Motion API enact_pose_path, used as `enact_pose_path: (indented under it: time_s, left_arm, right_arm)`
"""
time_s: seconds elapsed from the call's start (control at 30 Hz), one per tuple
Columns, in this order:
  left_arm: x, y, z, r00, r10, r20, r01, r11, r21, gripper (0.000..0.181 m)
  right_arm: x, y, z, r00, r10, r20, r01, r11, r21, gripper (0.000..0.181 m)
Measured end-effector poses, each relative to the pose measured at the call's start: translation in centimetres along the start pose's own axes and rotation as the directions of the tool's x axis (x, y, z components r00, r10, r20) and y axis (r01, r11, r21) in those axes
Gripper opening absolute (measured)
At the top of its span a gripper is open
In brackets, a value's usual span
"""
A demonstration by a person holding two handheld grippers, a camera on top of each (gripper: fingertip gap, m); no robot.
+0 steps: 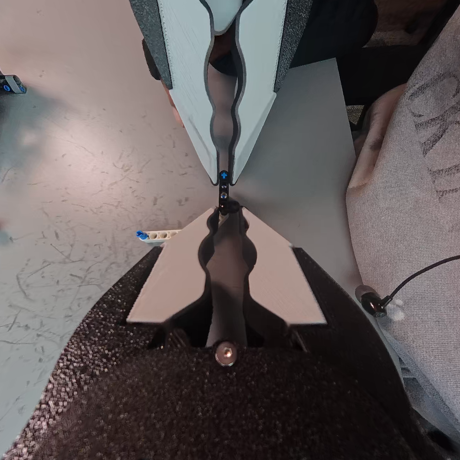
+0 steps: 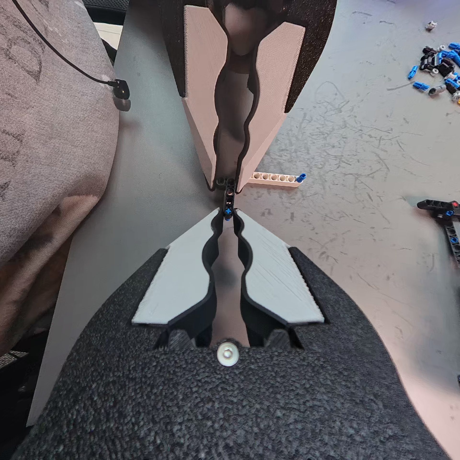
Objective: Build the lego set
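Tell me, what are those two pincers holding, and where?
Both grip one small black beam: the right gripper its blue-pin end, the left gripper the opposite end.

The small black beam (image 2: 229, 196) with a row of round holes is stretched tip to tip between the two tools, off the table. The right gripper (image 2: 227, 211) pinches the end that has a blue cross-shaped pin (image 2: 228, 211) in it. The left gripper (image 2: 225, 184) pinches the other end, where a short crosspiece sticks out sideways.

A white beam (image 2: 276, 178) lies flat just beside the left gripper's tips, with a blue peg (image 2: 301, 177) in its far end. A pile of loose blue, black and grey parts (image 2: 440, 67) and a black half-built assembly (image 2: 445, 211) both sit well off to the right gripper's right.
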State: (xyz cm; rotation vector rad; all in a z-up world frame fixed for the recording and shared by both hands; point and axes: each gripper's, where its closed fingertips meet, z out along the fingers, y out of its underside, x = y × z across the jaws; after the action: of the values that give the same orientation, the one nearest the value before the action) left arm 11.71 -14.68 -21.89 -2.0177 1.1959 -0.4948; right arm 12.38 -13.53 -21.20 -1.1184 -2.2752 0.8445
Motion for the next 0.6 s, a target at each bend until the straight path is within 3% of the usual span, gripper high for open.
enact_pose_path:
  time_s: [0.6]
  left_arm:
    - [0.13, -0.82, -0.44, 1.000, -0.006, -0.019, 0.007, 0.999, 0.044, 0.016]
  right_arm:
    - [0.03, 0.09, 0.18, 0.999, 0.034, 0.023, -0.033, 0.999, -0.028, 0.007]
